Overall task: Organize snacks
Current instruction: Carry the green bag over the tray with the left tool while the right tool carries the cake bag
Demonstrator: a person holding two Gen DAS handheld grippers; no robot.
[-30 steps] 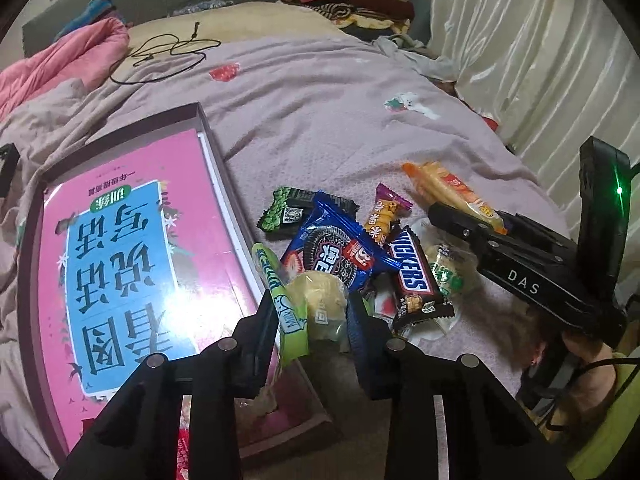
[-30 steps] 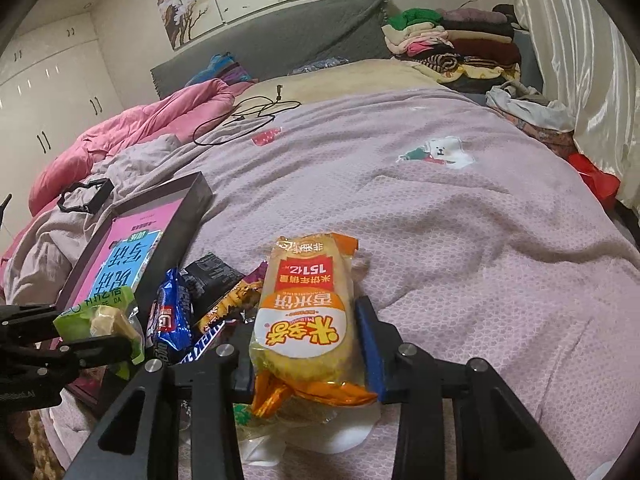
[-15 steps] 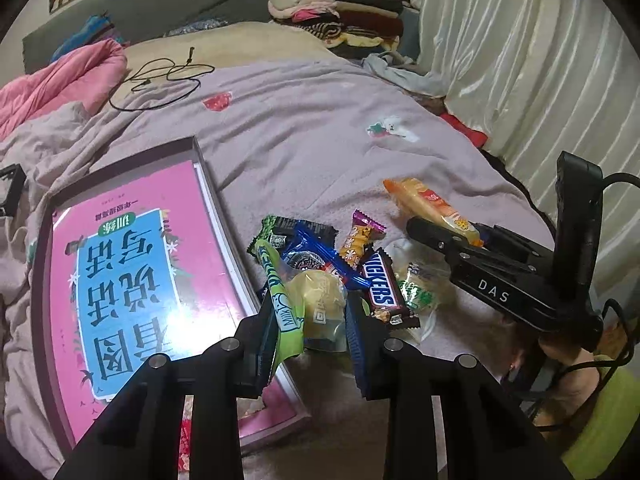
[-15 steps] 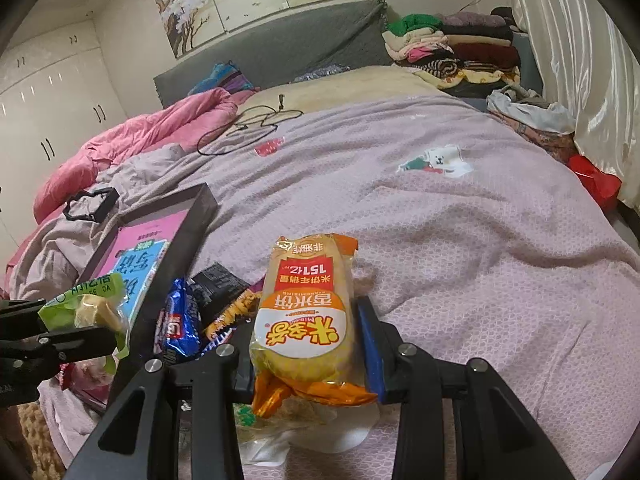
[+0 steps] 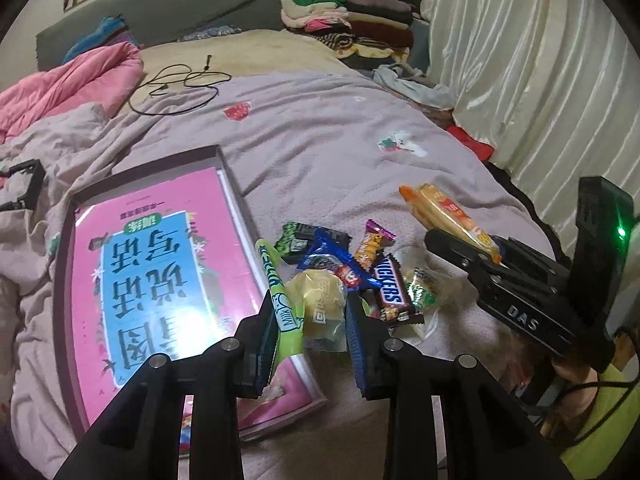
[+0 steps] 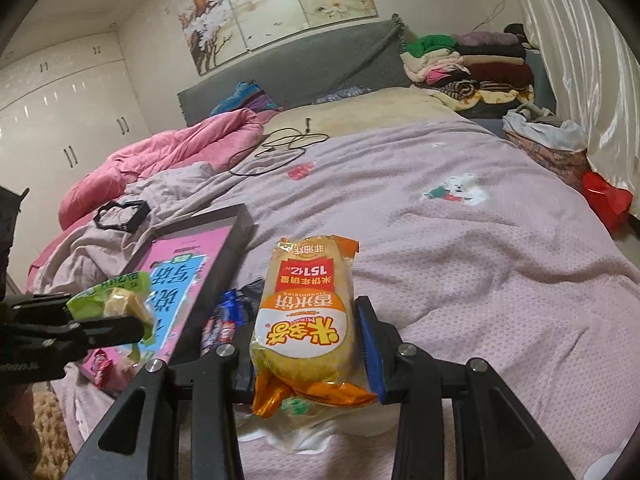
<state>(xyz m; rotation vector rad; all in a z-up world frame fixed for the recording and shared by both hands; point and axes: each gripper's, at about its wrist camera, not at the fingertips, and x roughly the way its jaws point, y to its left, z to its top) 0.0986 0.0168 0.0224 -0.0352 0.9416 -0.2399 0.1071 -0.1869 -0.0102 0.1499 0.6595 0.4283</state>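
My left gripper (image 5: 310,312) is shut on a green-wrapped snack (image 5: 316,306) with a pale yellow piece inside, held above the right edge of the box. The same gripper (image 6: 138,322) and green snack (image 6: 112,300) show at the left of the right wrist view. My right gripper (image 6: 308,340) is shut on an orange and yellow rice-cracker pack (image 6: 308,316), lifted over the bed; that gripper (image 5: 460,248) and pack (image 5: 444,210) appear at the right of the left wrist view. Several loose snacks lie in a pile: a Snickers bar (image 5: 394,286), a blue cookie pack (image 5: 332,260), a dark green packet (image 5: 296,236).
A shallow dark-rimmed box (image 5: 224,160) holding a pink and blue book lies on the mauve bedspread (image 5: 320,140). A black cable (image 5: 180,84), a pink quilt (image 5: 72,80), folded clothes (image 5: 348,20) and a white curtain (image 5: 540,80) lie beyond. A person's hand (image 5: 576,376) holds the right gripper.
Both grippers have risen with their snacks still clamped. The snack pile and box look smaller and farther below, and more of the room shows.
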